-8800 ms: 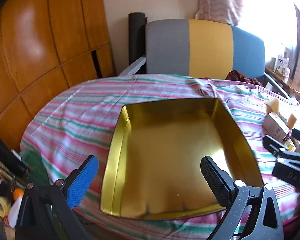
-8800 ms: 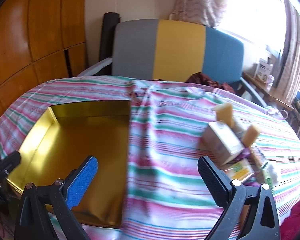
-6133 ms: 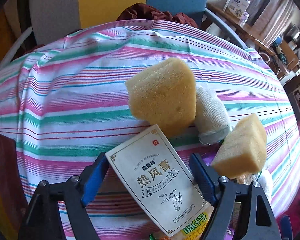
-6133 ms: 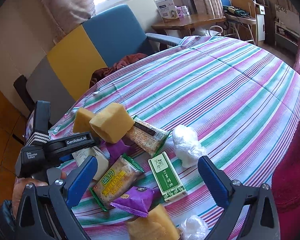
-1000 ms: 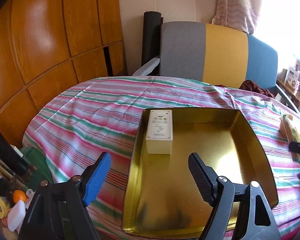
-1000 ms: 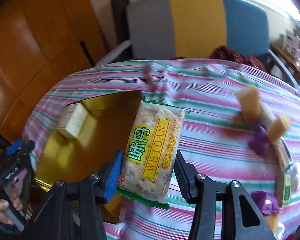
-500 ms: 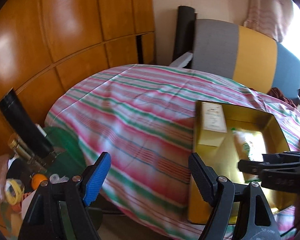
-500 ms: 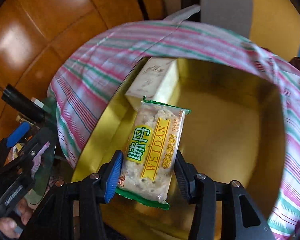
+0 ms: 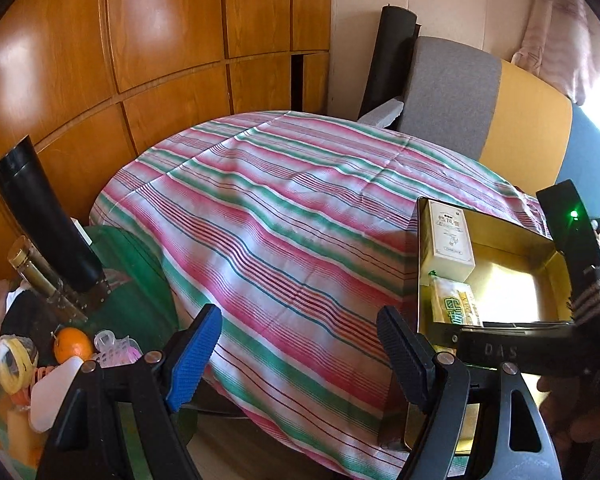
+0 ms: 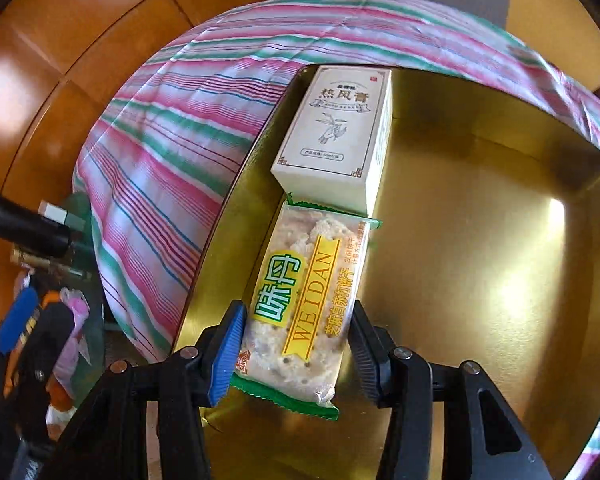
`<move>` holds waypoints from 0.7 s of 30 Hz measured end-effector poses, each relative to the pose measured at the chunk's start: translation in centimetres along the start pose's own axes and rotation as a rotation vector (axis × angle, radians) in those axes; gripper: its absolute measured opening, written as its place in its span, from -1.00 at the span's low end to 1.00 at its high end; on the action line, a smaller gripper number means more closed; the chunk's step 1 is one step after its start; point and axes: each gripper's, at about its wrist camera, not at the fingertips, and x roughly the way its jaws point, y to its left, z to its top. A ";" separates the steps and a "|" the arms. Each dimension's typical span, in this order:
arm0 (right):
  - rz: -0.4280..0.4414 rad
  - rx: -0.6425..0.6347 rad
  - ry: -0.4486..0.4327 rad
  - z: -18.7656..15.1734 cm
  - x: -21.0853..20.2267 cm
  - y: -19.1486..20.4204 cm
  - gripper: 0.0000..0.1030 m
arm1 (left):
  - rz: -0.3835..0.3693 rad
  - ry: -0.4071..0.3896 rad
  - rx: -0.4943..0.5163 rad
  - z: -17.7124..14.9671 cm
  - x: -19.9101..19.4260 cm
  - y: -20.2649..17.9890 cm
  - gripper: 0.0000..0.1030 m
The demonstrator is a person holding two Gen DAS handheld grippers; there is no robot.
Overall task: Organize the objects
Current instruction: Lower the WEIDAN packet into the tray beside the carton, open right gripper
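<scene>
Fingers [image 10: 228,344] perhaps gripping cracker pack [image 10: 304,300].

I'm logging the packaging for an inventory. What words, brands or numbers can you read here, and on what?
"WEIDAN" and "味丹": cracker pack, held in the right gripper over the gold tray.
Orange Chinese line beside "WEIDAN" on the pack: too small to read.
"热风膏": white box in the tray.
Small print on the box: too small to read.
"DAS": right gripper body, seen from the left wrist.
</scene>
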 end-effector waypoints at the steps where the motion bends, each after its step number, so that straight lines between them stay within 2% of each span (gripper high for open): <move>1: 0.010 0.002 -0.002 0.0 0.0 0.0 0.01 | 0.000 -0.003 0.000 0.0 -0.1 0.0 0.56; 5: 0.060 0.010 -0.021 -0.2 -0.5 -0.3 0.02 | -0.001 -0.005 0.002 0.0 -0.1 -0.1 0.56; 9: 0.064 0.003 -0.052 -0.9 -1.6 -0.6 0.02 | -0.001 -0.022 0.011 0.1 -0.6 -0.4 0.56; 14: -0.013 -0.061 -0.164 -2.8 -4.5 -0.5 0.02 | 0.000 -0.062 0.033 0.2 -1.7 -0.9 0.56; 21: -0.114 -0.121 -0.316 -6.1 -8.6 -1.5 0.14 | 0.003 -0.131 0.096 0.1 -3.9 -2.7 0.56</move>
